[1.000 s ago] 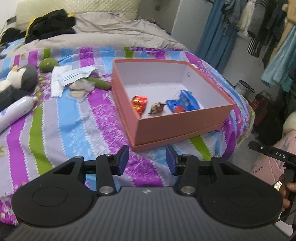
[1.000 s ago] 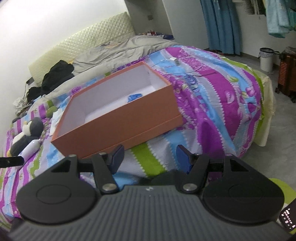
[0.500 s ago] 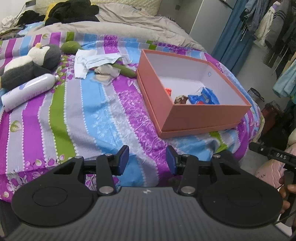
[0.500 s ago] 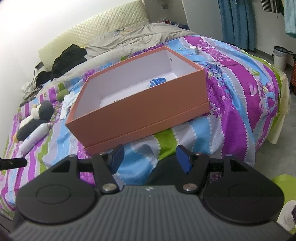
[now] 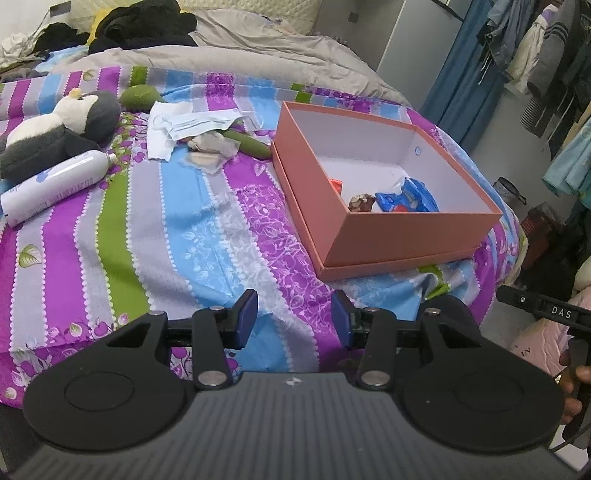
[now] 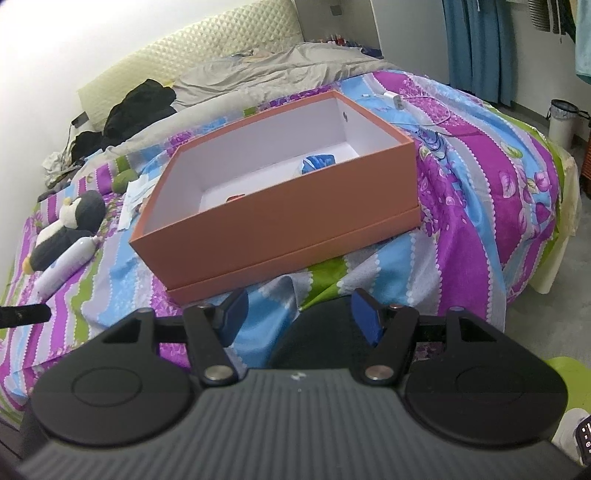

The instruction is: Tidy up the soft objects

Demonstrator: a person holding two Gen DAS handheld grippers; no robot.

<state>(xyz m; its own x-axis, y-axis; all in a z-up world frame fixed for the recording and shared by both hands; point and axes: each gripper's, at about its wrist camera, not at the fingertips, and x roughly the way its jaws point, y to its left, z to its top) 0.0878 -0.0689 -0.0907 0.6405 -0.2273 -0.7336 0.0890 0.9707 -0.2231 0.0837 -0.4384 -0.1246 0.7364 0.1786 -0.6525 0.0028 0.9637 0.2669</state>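
Box (image 5: pixel 388 236) now sits farther right, "DAS" on right hand-held gripper (image 5: pixel 546 314)

A home bedroom. A bed (image 5: pixel 110 229) with a striped purple, blue and green floral cover fills most of both views, with a quilted cream headboard (image 6: pixel 192 62) at 11 o'clock in the right wrist view and a rumpled grey duvet (image 5: pixel 258 51) at 12 o'clock. Dark clothes (image 5: pixel 144 26) lie piled near the headboard. Garments on a rack (image 5: pixel 535 55) hang at 2 o'clock in the left wrist view beside blue curtains (image 6: pixel 476 44). A plush penguin (image 5: pixel 55 129) lies at 10 o'clock.
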